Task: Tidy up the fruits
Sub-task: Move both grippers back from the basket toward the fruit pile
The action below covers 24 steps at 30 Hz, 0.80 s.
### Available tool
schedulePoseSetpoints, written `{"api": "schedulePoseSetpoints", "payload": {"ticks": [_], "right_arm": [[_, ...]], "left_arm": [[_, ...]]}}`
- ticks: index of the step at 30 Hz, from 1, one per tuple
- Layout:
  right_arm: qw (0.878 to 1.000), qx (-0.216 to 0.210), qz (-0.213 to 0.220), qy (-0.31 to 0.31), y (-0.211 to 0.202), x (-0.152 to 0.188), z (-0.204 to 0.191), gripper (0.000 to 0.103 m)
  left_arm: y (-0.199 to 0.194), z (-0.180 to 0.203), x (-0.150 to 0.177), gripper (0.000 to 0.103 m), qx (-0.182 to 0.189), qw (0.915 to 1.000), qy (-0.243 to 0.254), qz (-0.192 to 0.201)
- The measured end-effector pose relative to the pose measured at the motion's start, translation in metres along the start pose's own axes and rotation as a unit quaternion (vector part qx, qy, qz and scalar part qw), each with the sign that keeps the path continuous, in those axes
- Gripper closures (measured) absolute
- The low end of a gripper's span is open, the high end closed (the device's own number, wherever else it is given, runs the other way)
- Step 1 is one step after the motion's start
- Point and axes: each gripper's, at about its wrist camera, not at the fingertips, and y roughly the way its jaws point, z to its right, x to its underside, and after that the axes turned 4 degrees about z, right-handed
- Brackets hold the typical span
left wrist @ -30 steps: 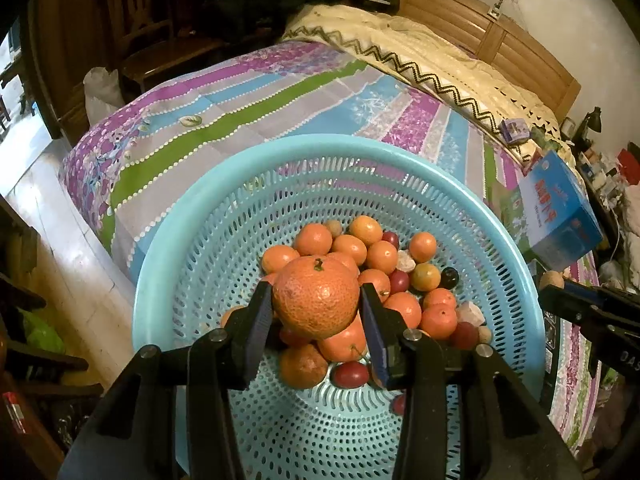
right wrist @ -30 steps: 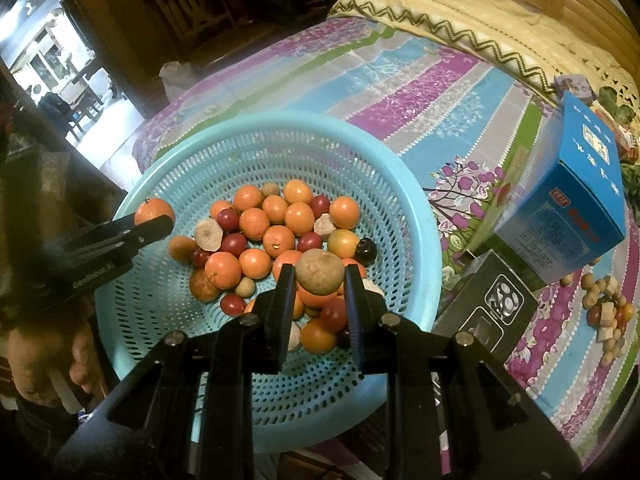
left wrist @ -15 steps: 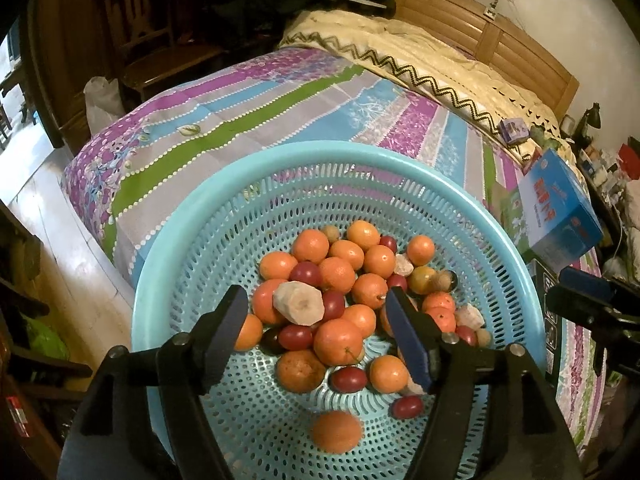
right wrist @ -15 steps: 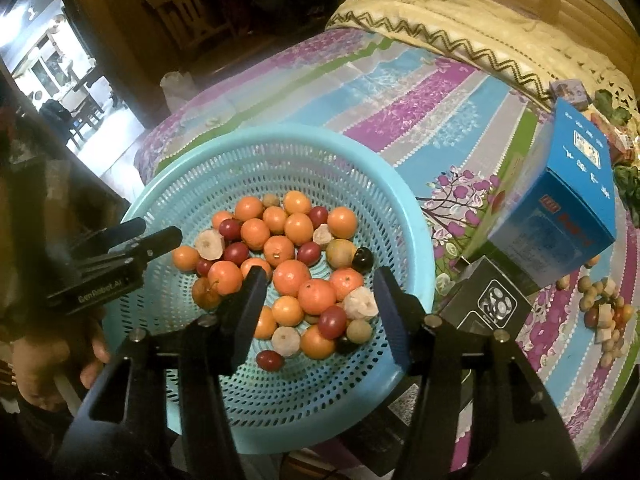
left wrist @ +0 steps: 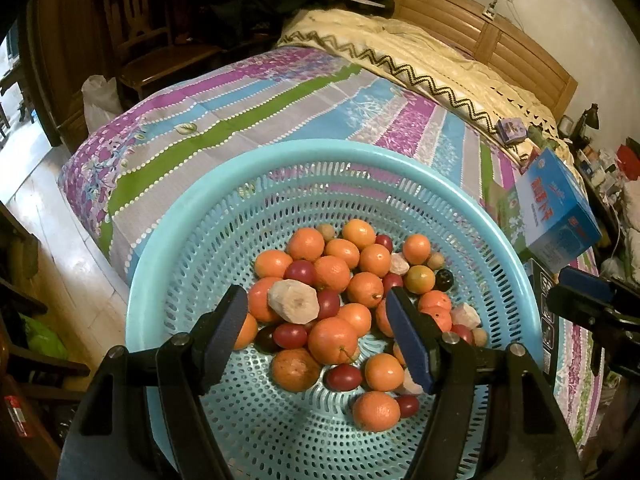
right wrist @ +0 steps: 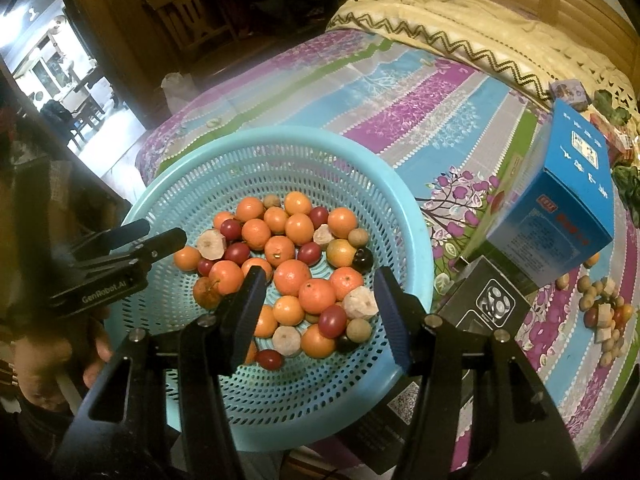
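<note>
A light-blue perforated basket [left wrist: 168, 264] [right wrist: 412, 216] sits on the bed's near corner. It holds a pile of oranges [left wrist: 332, 340] [right wrist: 294, 276], red plum-like fruits [left wrist: 344, 376] [right wrist: 332, 320], small brown round fruits and pale peeled pieces [left wrist: 294, 306] [right wrist: 360, 302]. My left gripper [left wrist: 316, 316] is open and empty above the basket's near side; it also shows in the right wrist view [right wrist: 160, 240]. My right gripper [right wrist: 318, 292] is open and empty over the pile; its tip shows in the left wrist view [left wrist: 580, 292].
A blue carton [left wrist: 556, 216] [right wrist: 560, 208] and a black box [right wrist: 488, 304] stand on the striped bedsheet right of the basket. More small fruits [right wrist: 600, 312] lie on the sheet at far right. A folded cream quilt [left wrist: 420, 52] and wooden headboard lie beyond. Floor lies left.
One second ago my left gripper held a large orange and my right a brown fruit. Both opened; the fruits dropped into the basket and both grippers drew back slightly.
</note>
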Motion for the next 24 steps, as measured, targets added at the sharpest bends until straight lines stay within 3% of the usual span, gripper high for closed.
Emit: {"api": "schedulePoseSetpoints", "payload": {"ticks": [17, 21, 24], "right_arm": [[1.000, -0.006, 0.006, 0.002, -0.003, 0.002, -0.002, 0.046], [0.998, 0.000, 0.062, -0.008, -0.024, 0.009, -0.005, 0.046], [0.993, 0.039, 0.114, -0.006, -0.045, 0.021, 0.003, 0.038]], "left_arm": [[0.006, 0.002, 0.004, 0.030, 0.009, 0.9999, 0.002, -0.005], [0.001, 0.014, 0.005, 0.030, 0.015, 0.9997, 0.014, 0.011], [-0.010, 0.032, 0.007, 0.026, 0.016, 0.9985, 0.035, 0.038]]}}
